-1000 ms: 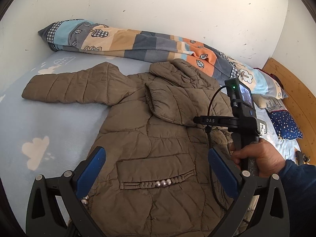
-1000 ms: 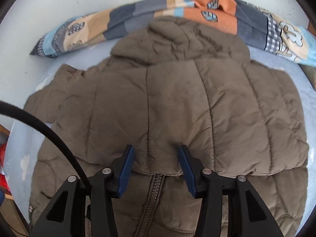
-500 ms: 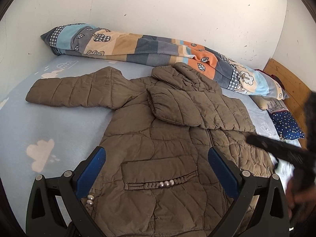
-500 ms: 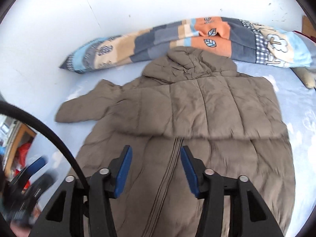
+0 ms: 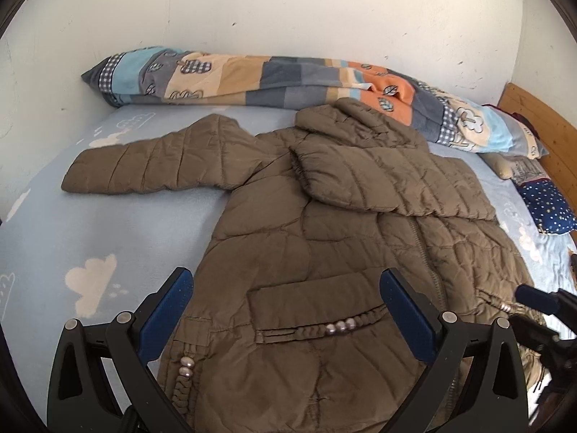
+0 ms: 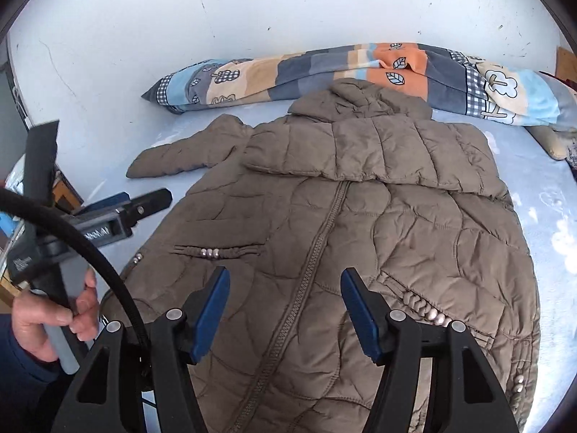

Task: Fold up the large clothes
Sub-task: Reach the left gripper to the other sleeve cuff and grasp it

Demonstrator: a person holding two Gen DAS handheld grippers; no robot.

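One sleeve (image 6: pixel 371 151) is folded across the jacket (image 6: pixel 324 252); the right gripper (image 6: pixel 285 310) opens empty above it, and the left gripper (image 5: pixel 285 306) waits wide for the other sleeve (image 5: pixel 144 166).

jacket (image 5: pixel 324 288) on bed (image 5: pixel 108 245) | quilt (image 5: pixel 288 79) behind jacket, along wall (image 5: pixel 288 11)

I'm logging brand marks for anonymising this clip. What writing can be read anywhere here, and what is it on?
Nothing can be read for sure.
White lettering on the bar of the left gripper: blurred, unreadable.
Small label on its lower body: too small to read.
Jacket, duvet and sheet: only leaf, tree and cloud pictures, no words.
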